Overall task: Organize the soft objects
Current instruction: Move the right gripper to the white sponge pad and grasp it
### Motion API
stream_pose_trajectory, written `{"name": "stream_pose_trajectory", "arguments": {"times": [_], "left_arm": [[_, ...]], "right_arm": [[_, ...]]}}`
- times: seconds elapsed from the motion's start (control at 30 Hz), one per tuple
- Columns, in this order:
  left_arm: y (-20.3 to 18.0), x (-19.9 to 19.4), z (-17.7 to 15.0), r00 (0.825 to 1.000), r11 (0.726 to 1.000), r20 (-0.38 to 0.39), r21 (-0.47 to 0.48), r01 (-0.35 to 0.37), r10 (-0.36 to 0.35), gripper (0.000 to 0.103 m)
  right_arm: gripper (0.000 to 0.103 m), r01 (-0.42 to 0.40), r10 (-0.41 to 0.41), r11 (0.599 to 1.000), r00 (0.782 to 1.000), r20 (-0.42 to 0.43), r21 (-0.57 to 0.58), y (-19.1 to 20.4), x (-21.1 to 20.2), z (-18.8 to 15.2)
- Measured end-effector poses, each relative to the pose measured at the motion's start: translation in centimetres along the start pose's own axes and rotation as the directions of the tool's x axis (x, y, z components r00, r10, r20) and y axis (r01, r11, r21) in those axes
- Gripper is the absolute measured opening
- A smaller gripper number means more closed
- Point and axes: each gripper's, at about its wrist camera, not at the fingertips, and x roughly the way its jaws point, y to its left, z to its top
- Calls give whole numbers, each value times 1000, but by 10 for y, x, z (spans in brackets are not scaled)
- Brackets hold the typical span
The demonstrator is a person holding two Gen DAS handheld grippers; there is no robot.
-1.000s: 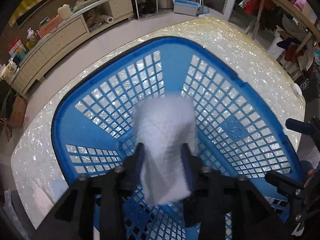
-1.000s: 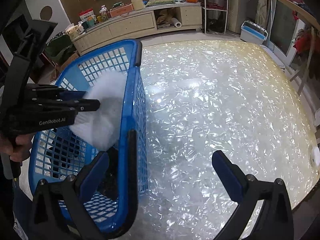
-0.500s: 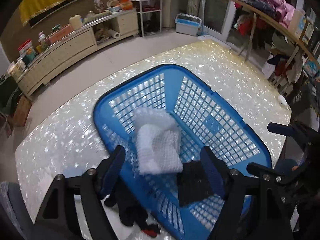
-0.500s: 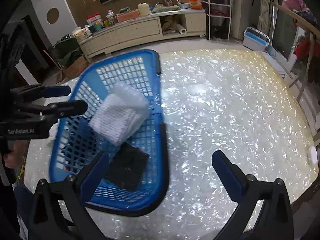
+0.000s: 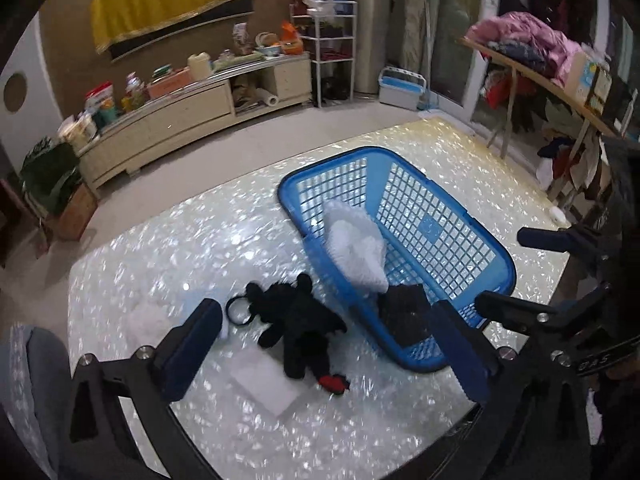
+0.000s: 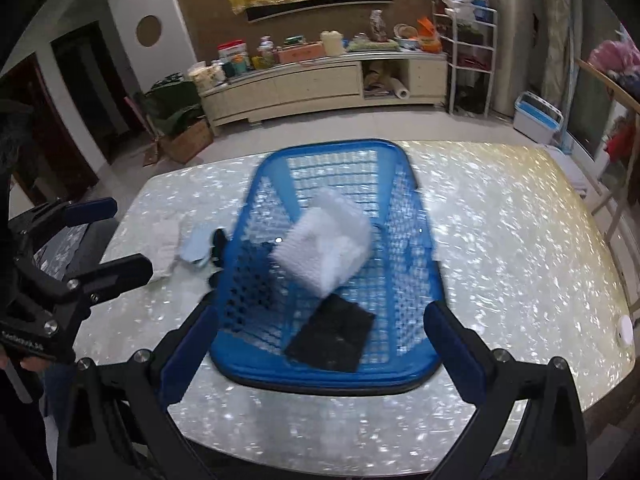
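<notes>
A blue mesh laundry basket (image 6: 340,264) sits near the middle of the pearly, glittering desk (image 6: 520,248), its long axis running from the frame's lower centre toward the upper centre in the right wrist view. Inside it a white fluffy cloth (image 6: 326,242) lies roughly mid-basket, and a black folded cloth (image 6: 332,334) lies flat against the near end wall. In the left wrist view a black plush toy (image 5: 298,326) with a red foot rests on the desk just beside the basket's left wall, with a flat white sheet (image 5: 262,380) beneath it, toward the lower centre. The left gripper (image 5: 332,352) has its jaws opening wide with nothing between them; they frame the toy and the basket's near corner from above without touching either. The right gripper (image 6: 328,352) stands wide apart, empty, straddling the basket's near end. To the right of the basket the desk is bare up to its curved edge; a white and pale blue cloth pile (image 6: 180,240) lies at its left.
</notes>
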Motion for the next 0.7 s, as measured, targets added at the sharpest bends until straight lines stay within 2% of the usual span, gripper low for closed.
{"name": "stream_pose_trajectory", "arguments": {"times": [0.43,0.7], "left_arm": [[69,-53,-65,993,989,20,-95,-111,113,103],[108,-54,-101,993,977,-15,-172,-122,121,103]], "right_arm": [[103,-65,61,988,998,-31,-141,81,19,6],[103,-82,67,969,995,-72,-234,123,49,9]]}}
